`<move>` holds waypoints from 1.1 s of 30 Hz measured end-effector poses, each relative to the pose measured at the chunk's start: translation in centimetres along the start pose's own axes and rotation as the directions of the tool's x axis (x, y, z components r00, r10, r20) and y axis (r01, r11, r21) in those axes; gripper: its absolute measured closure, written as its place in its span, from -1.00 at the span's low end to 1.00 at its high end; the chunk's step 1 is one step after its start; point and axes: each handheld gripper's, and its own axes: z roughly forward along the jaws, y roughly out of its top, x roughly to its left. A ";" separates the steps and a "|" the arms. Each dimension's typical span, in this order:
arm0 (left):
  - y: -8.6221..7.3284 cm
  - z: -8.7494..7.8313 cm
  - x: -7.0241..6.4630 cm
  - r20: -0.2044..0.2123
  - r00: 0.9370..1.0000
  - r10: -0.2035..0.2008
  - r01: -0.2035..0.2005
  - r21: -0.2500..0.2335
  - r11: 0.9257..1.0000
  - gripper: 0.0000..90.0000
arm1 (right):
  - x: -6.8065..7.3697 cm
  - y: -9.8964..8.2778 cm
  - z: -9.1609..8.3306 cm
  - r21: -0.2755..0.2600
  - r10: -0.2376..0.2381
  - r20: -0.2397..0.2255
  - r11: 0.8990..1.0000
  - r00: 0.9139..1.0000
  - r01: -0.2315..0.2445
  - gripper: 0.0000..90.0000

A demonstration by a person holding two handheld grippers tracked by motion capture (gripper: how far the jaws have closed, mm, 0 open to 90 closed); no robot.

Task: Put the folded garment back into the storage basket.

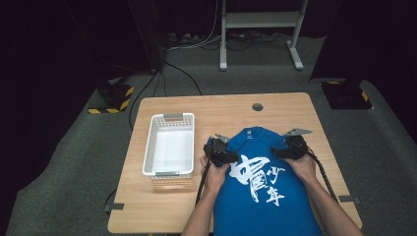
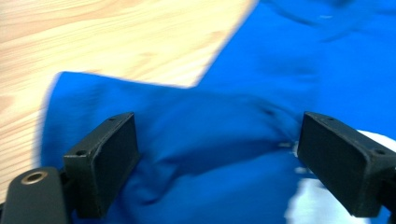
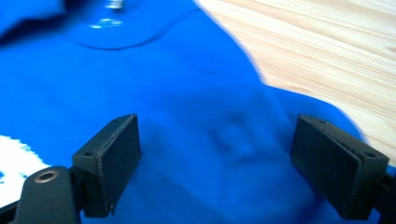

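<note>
Wide-spread black tongs [image 2: 217, 163] over soft blue shirt [image 2: 261, 93]

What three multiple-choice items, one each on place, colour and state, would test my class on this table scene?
1. Where does the basket stand? A left of the shirt B on the shirt C on the floor
2. What colour is the shirt? A red B blue C green
3. How do the left gripper jaws stand? A shut B wide apart over cloth C clamped on the basket

Key: 1 A, it stands on bare table beside the shirt. 2 B, blue cloth with white print. 3 B, a wide gap between the pads.
</note>
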 end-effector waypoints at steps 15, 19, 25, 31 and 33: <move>-0.9 -0.7 -3.1 0.110 0.989 0.097 -0.093 -0.035 0.995 -0.68 | 5.1 0.9 -0.6 -0.020 -0.115 -0.057 0.993 0.992 0.114 -0.67; -1.2 -1.0 -3.1 0.100 0.990 0.094 -0.091 -0.035 0.995 -0.68 | 5.1 0.0 0.0 0.008 -0.087 -0.088 0.996 0.992 0.088 -0.68; -1.6 -1.8 -4.0 0.120 0.987 0.111 -0.106 -0.043 0.993 -0.68 | 5.6 -0.9 -1.0 -0.009 -0.114 -0.094 0.994 0.989 0.113 -0.64; -1.0 -0.8 -4.9 0.144 0.978 0.152 -0.146 -0.053 0.988 -0.68 | 4.8 -0.4 -0.3 -0.014 -0.081 -0.071 0.997 0.994 0.080 -0.63; -0.9 -0.5 -4.9 0.140 0.978 0.153 -0.147 -0.054 0.988 -0.67 | 4.9 -0.5 -0.4 -0.017 -0.096 -0.083 0.995 0.992 0.095 -0.63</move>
